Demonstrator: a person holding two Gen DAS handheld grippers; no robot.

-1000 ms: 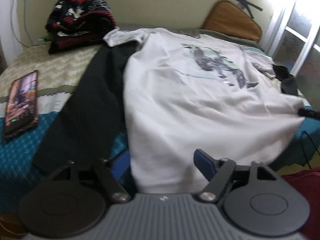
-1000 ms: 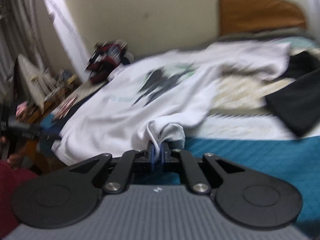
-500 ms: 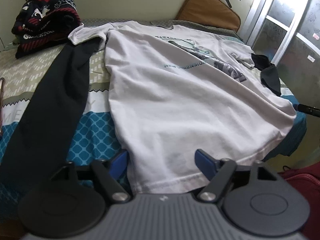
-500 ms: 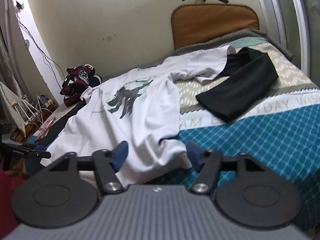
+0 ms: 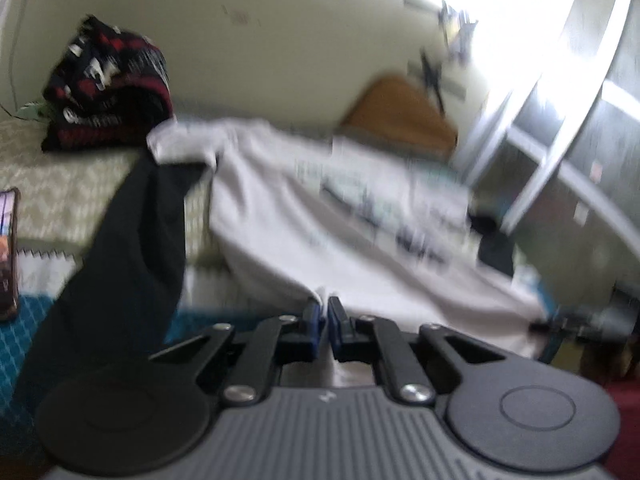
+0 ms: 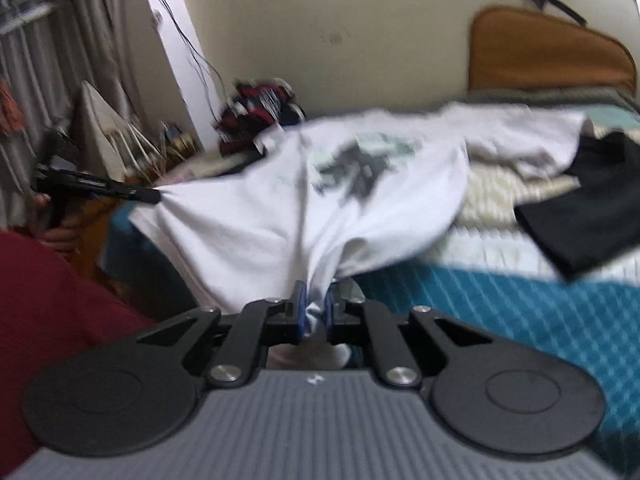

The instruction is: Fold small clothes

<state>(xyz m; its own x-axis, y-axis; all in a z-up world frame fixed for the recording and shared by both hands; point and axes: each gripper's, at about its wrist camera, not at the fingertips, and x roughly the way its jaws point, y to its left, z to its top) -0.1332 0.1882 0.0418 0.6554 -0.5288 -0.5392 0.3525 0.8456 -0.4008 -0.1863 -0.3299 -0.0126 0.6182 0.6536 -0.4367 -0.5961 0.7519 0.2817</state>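
A white T-shirt (image 5: 288, 232) with a dark print lies spread on the bed. My left gripper (image 5: 323, 308) is shut on its near hem, and a small fold of white cloth pokes up between the blue pads. In the right wrist view the same T-shirt (image 6: 280, 208) bunches into my right gripper (image 6: 314, 300), whose jaws are closing with the cloth pinched between them. The left gripper (image 6: 148, 197) shows there too, pulling the shirt's other bottom corner taut and off the bed. Both views are blurred.
A black garment (image 5: 128, 248) lies left of the shirt, another black piece (image 6: 580, 216) on the right. A folded red-and-black sweater (image 5: 108, 84) sits by the wall. A phone (image 5: 6, 256) lies at the left edge. Brown headboard (image 6: 548, 52), blue bedcover (image 6: 500, 312), red sleeve (image 6: 48, 292).
Half a second ago both grippers stood open around the shirt's hem. Both have since shut on it, and the hem has risen off the bed, stretched between them.
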